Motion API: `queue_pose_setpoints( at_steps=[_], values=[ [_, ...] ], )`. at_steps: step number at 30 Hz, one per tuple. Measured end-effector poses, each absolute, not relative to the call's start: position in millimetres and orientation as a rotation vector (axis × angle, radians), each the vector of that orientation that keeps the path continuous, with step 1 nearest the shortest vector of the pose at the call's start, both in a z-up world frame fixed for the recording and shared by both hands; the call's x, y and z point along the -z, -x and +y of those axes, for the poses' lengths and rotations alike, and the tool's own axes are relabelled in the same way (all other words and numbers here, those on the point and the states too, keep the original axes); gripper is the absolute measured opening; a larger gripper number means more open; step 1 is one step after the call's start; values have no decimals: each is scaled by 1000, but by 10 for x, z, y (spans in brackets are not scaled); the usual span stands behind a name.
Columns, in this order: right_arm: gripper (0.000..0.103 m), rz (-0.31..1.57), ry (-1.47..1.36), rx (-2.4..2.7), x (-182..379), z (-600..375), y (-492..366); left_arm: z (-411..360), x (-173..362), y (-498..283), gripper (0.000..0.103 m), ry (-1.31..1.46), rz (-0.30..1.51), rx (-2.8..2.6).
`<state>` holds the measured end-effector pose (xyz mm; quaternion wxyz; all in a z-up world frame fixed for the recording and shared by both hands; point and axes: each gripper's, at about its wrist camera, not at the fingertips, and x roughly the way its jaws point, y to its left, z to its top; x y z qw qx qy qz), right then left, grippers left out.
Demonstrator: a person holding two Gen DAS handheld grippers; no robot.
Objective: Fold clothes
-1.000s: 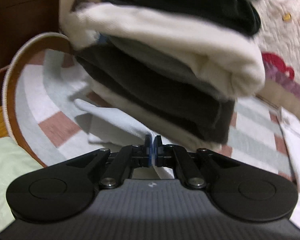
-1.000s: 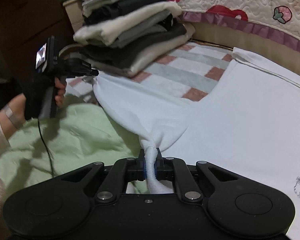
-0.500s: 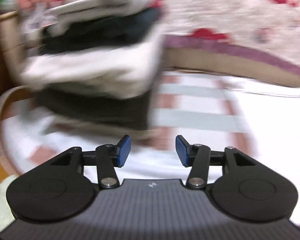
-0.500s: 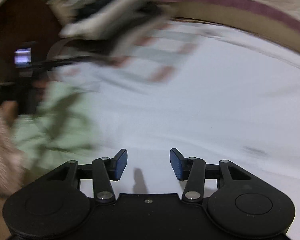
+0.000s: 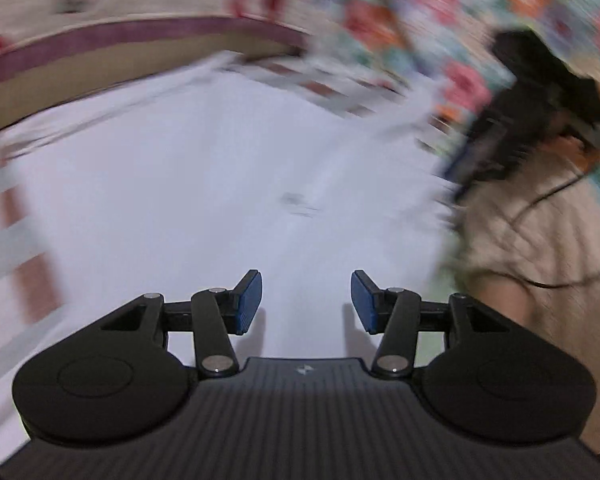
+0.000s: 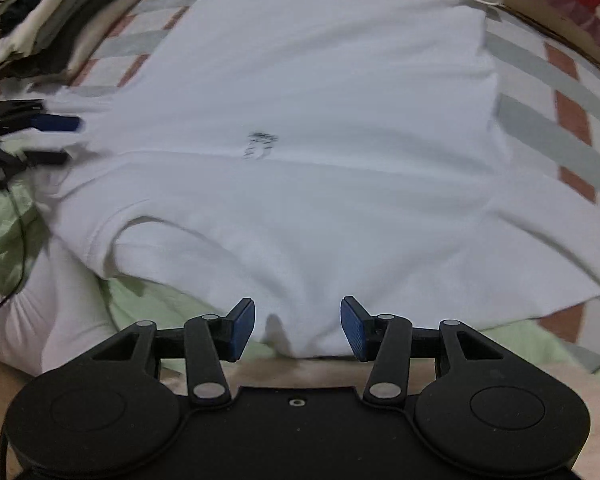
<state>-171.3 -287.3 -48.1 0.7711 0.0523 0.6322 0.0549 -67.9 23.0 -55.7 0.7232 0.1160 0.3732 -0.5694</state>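
No text, label or number can be read anywhere: the small dark print [image 6: 260, 145] at the middle of the white shirt [image 6: 320, 80] is too blurred to make out.

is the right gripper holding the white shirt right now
No, the right gripper has its jaws spread wide, and the white shirt lies flat in front of it, ungripped.

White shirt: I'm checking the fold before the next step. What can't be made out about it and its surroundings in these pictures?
- Left wrist view: motion blur smears the white shirt; hems and creases are unreadable.
- Small dark print: too small and soft in either view to read.
- Stack of folded clothes: cut off by the right wrist view's top-left edge.
- Shirt's near edge: hidden behind the right gripper.
- Left gripper: blurred at the frame's left edge there.
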Motion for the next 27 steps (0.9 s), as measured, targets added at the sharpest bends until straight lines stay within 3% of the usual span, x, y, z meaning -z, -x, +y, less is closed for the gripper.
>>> queue_pose_setpoints(
  at_steps=[2,6,9,10,12,13,15,18,20,22,25,27],
  values=[
    [58,1379,-120,-107,519,-2895,1660,-18,573,779,48,-286,841,1341],
    [56,1397,-133,-84,593,-2939,1553,-302,637,1054,52,-410,834,1423],
    [22,1409,-142,-67,649,-2972,1474,-423,666,1183,58,-435,841,1415],
    [22,1414,-145,-61,668,-2983,1447,-452,682,1167,58,-420,860,1398],
    [25,1422,-152,-49,705,-3005,1394,-495,708,1131,58,-389,889,1371],
    [39,1426,-155,-43,724,-3016,1367,-509,720,1111,58,-374,899,1360],
    [56,1426,-38,-26,721,-2955,1317,-493,715,1060,58,-336,925,1352],
    [56,1459,-11,-52,710,-2890,1238,-450,707,988,58,-289,963,1348],
    [51,1498,-130,-103,671,-3051,1243,-426,721,965,56,-282,982,1343],
    [27,1539,-169,-162,646,-3118,1249,-436,737,969,56,-287,988,1335],
    [28,1492,-69,-160,480,-3074,1286,-466,769,970,56,-278,1000,1316],
    [15,1442,-121,-190,351,-3025,1309,-500,797,917,56,-227,1021,1307]
  ],
)
